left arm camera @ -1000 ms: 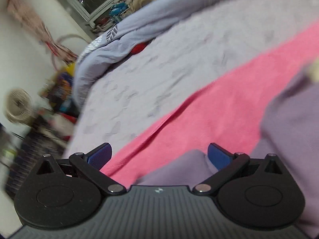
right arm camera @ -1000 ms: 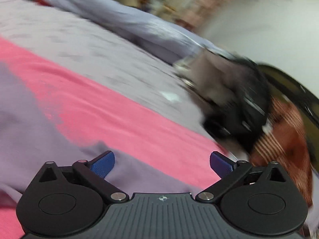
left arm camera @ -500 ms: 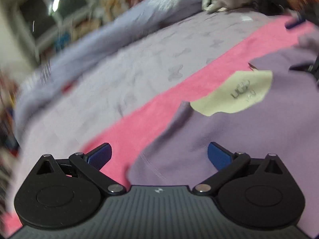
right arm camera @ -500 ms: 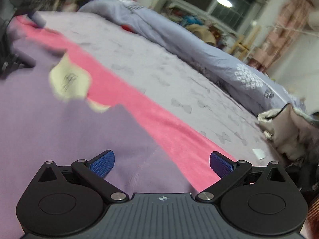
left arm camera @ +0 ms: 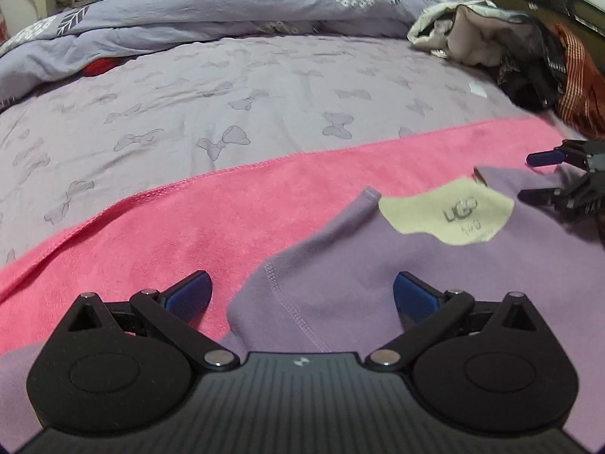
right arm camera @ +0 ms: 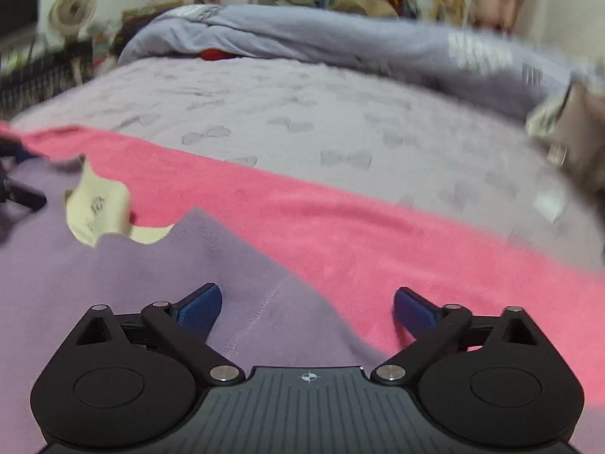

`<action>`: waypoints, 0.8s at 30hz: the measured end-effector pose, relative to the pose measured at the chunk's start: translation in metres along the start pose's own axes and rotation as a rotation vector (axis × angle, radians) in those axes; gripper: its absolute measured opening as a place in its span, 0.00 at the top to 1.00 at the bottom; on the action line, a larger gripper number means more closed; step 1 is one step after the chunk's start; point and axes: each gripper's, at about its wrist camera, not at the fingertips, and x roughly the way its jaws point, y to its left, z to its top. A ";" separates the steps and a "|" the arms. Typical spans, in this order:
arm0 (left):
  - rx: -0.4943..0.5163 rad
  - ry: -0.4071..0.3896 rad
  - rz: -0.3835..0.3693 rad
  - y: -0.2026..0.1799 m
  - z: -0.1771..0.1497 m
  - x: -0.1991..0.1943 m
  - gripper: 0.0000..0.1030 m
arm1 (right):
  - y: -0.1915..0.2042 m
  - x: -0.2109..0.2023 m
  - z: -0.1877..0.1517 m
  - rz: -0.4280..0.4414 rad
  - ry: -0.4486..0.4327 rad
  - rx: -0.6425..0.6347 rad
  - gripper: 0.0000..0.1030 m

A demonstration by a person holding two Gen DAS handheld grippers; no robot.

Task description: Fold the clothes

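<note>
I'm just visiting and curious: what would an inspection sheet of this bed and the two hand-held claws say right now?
Surface: bed sheet with bow print, pink towel across it.
Job's things: purple garment on the towel, cream neck label showing.
Clutter: clothes pile at the far right.
Grippers: left gripper open over a shoulder seam; right gripper open, jaws just closing a little, over the other shoulder.
Cables: nothing seen.
Surroundings: rumpled duvet, fan, window.

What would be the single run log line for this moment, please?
phase: reach | garment: purple top flat on pink towel | left hand-held gripper: open over shoulder seam | right hand-held gripper: open, closing slightly, nothing gripped
</note>
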 end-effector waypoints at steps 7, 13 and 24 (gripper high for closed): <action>0.032 -0.068 0.036 -0.018 -0.005 -0.009 0.38 | 0.016 -0.015 0.007 0.023 0.050 -0.035 0.80; 0.066 -0.107 0.135 -0.036 -0.003 -0.023 0.86 | 0.042 -0.025 0.008 -0.096 -0.012 -0.087 0.91; -0.072 -0.124 0.358 0.010 0.026 -0.007 0.95 | 0.055 0.003 0.007 -0.323 -0.179 -0.179 0.91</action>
